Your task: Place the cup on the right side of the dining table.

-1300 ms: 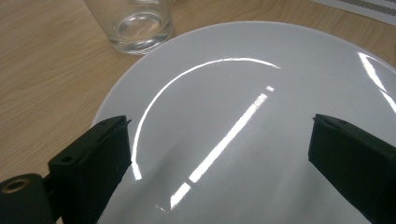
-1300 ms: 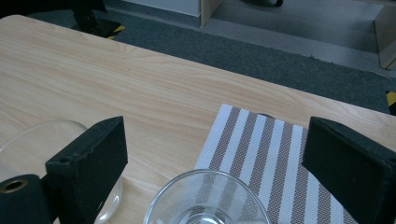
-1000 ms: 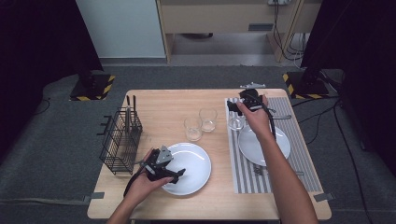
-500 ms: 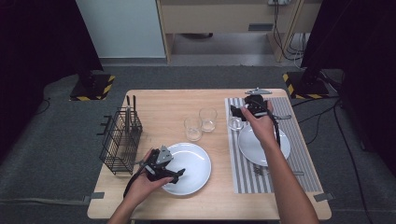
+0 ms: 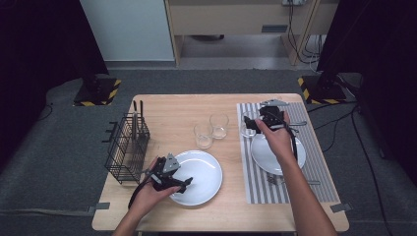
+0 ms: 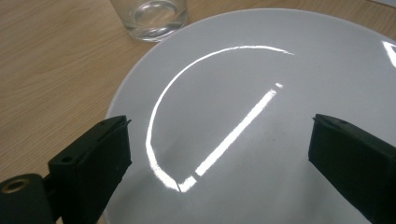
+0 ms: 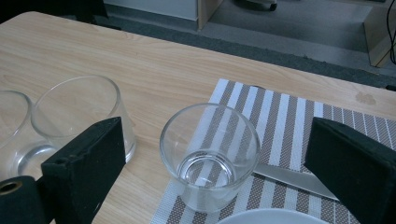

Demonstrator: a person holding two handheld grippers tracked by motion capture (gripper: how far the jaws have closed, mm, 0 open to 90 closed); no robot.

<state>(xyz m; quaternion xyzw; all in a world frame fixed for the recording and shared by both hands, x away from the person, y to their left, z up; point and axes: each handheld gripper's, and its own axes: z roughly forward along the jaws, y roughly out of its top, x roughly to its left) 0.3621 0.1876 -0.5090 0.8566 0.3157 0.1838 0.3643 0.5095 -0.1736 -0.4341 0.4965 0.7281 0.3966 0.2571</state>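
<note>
The right claw (image 7: 210, 163) is held spread around the glass (image 7: 209, 154) on the striped mat (image 7: 285, 121); fragile and slippery, it is best gripped mid-wall.

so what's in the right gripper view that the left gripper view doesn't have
Right gripper view alone: a striped placemat, an empty glass standing on its corner between the open jaws, a knife blade behind it, and floor past the table's far edge.

Left gripper view alone: a bare white plate spread under its own open jaws.

Both: wooden tabletop and clear glasses off the mat, such as the one at the left gripper view's top edge.
</note>
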